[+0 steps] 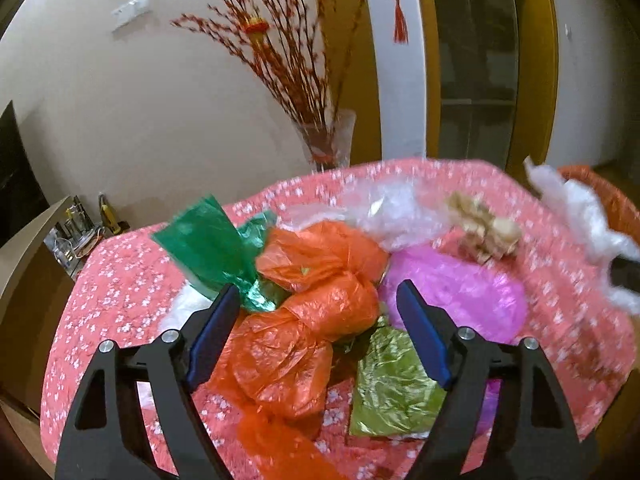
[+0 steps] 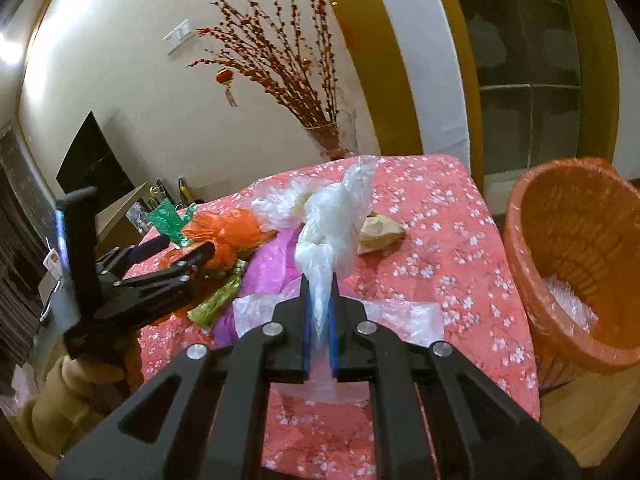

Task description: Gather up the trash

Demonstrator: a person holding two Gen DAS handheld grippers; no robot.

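Observation:
A heap of plastic trash lies on a pink flowered tablecloth (image 1: pixel 128 280). My left gripper (image 1: pixel 320 296) is open, its jaws on either side of a knotted orange bag (image 1: pixel 320 280); it also shows in the right wrist view (image 2: pixel 188 246). A green bag (image 1: pixel 208 248), a pink bag (image 1: pixel 460 292), an olive-green foil wrapper (image 1: pixel 392 388), a clear bag (image 1: pixel 388 208) and a beige crumpled paper (image 1: pixel 484 228) lie around it. My right gripper (image 2: pixel 320 280) is shut on a knotted white plastic bag (image 2: pixel 332 232), held above the table. The white bag also shows blurred in the left wrist view (image 1: pixel 580 216).
An orange-lined wicker waste basket (image 2: pixel 576 256) stands to the right of the table, with clear plastic inside. A glass vase with red branches (image 2: pixel 332 140) stands behind the table's far edge. A low shelf with small items (image 1: pixel 80 228) is at the left.

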